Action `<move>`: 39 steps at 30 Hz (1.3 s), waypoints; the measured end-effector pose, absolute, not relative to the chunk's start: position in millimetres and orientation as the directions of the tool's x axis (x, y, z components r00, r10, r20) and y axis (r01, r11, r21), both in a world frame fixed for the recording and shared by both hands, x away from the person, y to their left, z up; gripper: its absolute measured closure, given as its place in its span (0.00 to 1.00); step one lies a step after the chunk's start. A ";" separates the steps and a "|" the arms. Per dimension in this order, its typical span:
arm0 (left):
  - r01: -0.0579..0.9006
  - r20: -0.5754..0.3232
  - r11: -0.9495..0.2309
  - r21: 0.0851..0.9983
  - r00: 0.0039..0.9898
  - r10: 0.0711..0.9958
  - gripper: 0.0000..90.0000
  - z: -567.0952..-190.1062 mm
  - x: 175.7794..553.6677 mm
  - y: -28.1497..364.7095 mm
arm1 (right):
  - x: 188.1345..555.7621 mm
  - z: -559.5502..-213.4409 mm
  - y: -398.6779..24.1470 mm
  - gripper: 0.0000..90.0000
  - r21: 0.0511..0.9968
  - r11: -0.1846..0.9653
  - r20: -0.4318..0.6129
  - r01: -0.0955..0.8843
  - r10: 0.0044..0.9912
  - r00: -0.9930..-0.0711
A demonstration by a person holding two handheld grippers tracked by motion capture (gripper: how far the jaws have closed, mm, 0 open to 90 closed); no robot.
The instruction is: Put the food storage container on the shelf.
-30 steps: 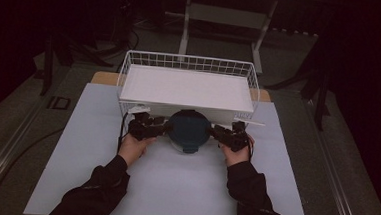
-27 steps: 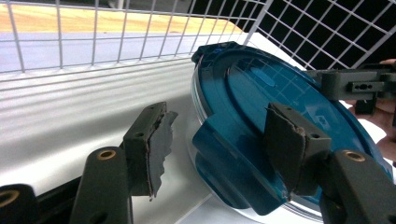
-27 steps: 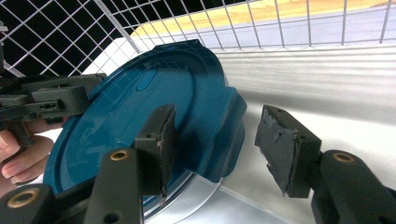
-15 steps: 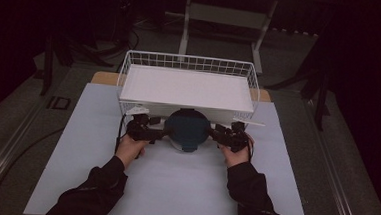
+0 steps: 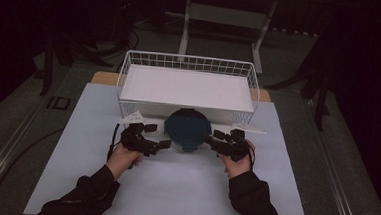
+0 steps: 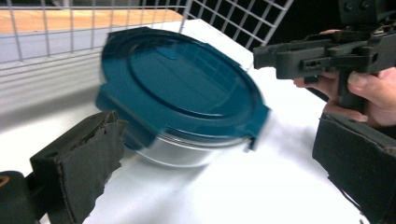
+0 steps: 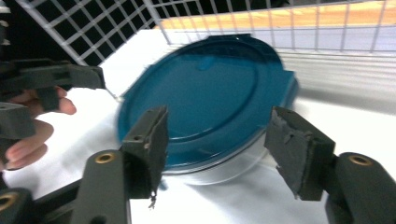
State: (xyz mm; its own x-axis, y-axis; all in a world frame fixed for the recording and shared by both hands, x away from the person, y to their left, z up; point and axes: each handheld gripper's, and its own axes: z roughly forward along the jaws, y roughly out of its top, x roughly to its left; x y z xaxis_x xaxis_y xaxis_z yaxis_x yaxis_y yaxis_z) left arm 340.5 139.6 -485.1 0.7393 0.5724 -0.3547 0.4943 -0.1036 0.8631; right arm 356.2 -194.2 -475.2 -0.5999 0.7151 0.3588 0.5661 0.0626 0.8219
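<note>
Flanking 1 round container (image 5: 187, 131) with teal lid (image 6: 180, 81), at frame centre just before the wire basket (image 5: 188, 62): left gripper (image 5: 151, 136) and right gripper (image 5: 216, 139), jaws of each held apart, nothing clamped. Best handled level, both sides gripped evenly below the lid rim; glass-like base judged slippery.

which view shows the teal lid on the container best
The left gripper view: the teal lid sits whole between the open jaws, with its side tabs and the clear container beneath visible. In the right gripper view the lid is large but a jaw covers its near edge. In the high view it is small and dim.
</note>
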 end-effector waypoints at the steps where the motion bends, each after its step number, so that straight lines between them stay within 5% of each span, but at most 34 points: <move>1: 0.480 -0.338 -0.115 0.870 0.749 0.570 0.02 -481.3 333.4 141.0 | 349.6 -471.9 -194.1 0.46 0.825 0.057 0.365 0.562 0.705 -0.608; 10: 0.442 -0.303 -0.135 0.887 0.777 0.552 0.02 -471.2 307.5 148.0 | 325.9 -465.3 -187.0 0.59 0.823 0.093 0.363 0.560 0.672 -0.646; 23: 0.419 -0.248 -0.223 0.880 0.806 0.537 0.02 -483.2 274.5 155.2 | 314.7 -478.6 -162.1 0.98 0.800 0.192 0.335 0.568 0.644 -0.688; 39: 0.396 -0.193 -0.288 0.872 0.818 0.542 0.02 -497.7 235.7 167.4 | 318.3 -492.3 -149.5 1.00 0.770 0.241 0.334 0.590 0.636 -0.696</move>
